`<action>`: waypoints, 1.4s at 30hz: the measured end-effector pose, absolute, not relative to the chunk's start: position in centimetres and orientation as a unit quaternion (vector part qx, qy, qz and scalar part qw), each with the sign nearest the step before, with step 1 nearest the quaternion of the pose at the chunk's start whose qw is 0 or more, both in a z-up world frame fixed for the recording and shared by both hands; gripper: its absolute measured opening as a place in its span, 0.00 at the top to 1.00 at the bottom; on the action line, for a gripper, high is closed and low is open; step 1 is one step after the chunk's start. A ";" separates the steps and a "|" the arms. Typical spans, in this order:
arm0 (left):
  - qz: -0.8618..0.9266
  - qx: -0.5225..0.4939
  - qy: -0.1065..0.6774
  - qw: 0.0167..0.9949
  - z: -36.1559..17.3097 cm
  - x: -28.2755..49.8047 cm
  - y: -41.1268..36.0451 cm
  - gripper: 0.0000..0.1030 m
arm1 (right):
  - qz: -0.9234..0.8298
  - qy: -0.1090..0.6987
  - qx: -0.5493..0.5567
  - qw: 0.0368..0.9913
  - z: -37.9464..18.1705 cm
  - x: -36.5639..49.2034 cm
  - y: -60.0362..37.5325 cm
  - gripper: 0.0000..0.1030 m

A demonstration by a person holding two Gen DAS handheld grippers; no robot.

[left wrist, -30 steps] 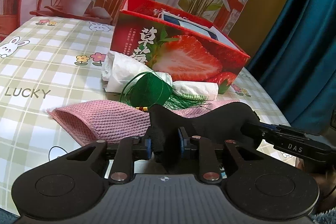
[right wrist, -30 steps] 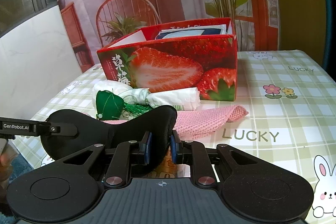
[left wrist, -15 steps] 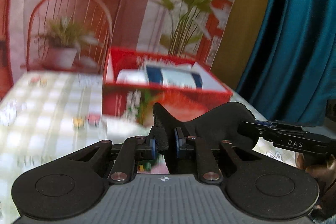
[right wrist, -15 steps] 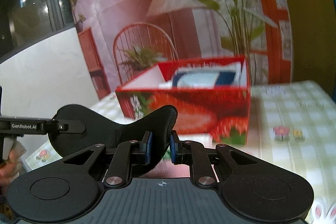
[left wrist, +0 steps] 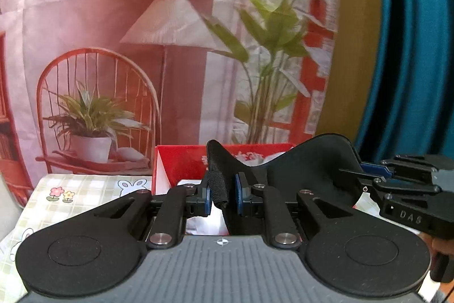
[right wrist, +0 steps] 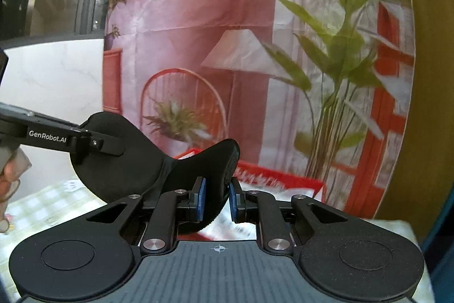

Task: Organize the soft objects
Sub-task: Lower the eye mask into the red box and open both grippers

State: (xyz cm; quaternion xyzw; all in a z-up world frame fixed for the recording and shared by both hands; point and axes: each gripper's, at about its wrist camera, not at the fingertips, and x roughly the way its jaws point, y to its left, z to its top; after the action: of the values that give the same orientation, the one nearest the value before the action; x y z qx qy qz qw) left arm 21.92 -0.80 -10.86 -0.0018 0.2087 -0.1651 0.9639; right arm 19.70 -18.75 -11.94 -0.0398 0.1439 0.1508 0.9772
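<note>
Fingers of the left gripper are clenched on one end of a black eye mask; fingers of the right gripper are clenched on its other end, so the mask hangs slung between the two tools. Each wrist view shows the opposite gripper pinching the far lobe.

Change noted: a second ago the mask lay low over the desk, with a pink cloth, a green tasselled item and white rolls visible below it. Both grippers have since risen and tipped upward. Those loose items have dropped out of view, and the mask now sits level with the rim of the red strawberry box, in front of its open top. The box already holds folded items, partly hidden.

Assessment: the lift appears complete and the carry toward the box is in hand. The mask is clear of the desk. Remaining steps, in my judgement: bring it over the opening, lower it, release both ends. Other soft items still await sorting.
</note>
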 end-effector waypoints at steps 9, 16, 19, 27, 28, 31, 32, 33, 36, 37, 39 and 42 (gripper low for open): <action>-0.138 -0.030 0.252 0.957 -12.7 28.2 -1.7 0.84 | 0.110 0.201 -0.010 0.973 -13.7 26.8 -19.2 0.85; -0.140 -0.014 0.285 0.948 -15.0 30.5 -3.2 0.83 | 0.074 0.259 0.025 0.963 -16.1 29.4 -20.7 0.85; -0.140 -0.001 0.305 0.942 -15.9 30.9 -3.4 0.83 | 0.071 0.280 0.030 0.957 -17.2 29.7 -21.0 0.85; -0.119 0.018 0.317 0.941 -16.1 31.3 -3.0 0.63 | 0.064 0.308 0.053 0.948 -18.4 29.6 -21.4 0.80; -0.115 0.016 0.317 0.941 -16.1 31.3 -2.8 0.53 | 0.062 0.308 0.048 0.948 -18.3 29.7 -21.4 0.77; -0.112 0.012 0.317 0.942 -15.7 31.1 -2.4 0.38 | 0.048 0.304 0.037 0.951 -18.1 29.4 -21.4 0.69; -0.111 0.012 0.316 0.942 -15.6 31.0 -2.2 0.36 | 0.045 0.302 0.034 0.952 -18.1 29.3 -21.5 0.68; -0.108 0.014 0.315 0.943 -15.5 30.9 -2.0 0.33 | 0.044 0.302 0.029 0.952 -18.0 29.1 -21.6 0.65; -0.100 0.008 0.310 0.945 -15.0 30.4 -1.3 0.30 | 0.039 0.296 0.009 0.955 -17.9 28.5 -21.7 0.54; -0.101 0.004 0.310 0.945 -14.8 30.1 -1.1 0.30 | 0.039 0.293 0.006 0.955 -17.8 28.3 -21.8 0.53; -0.105 -0.002 0.308 0.946 -14.3 29.3 -0.8 0.30 | 0.039 0.291 0.006 0.956 -17.7 27.6 -22.1 0.53; -0.108 -0.005 0.303 0.947 -13.8 27.7 -0.6 0.30 | 0.047 0.284 0.012 0.958 -17.4 26.2 -22.3 0.53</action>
State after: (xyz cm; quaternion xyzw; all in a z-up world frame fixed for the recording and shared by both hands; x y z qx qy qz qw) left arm 27.72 -0.58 -13.76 -0.0045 0.3033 -0.1083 0.9467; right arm 26.18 -22.32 -17.41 0.0121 0.2837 0.0471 0.9577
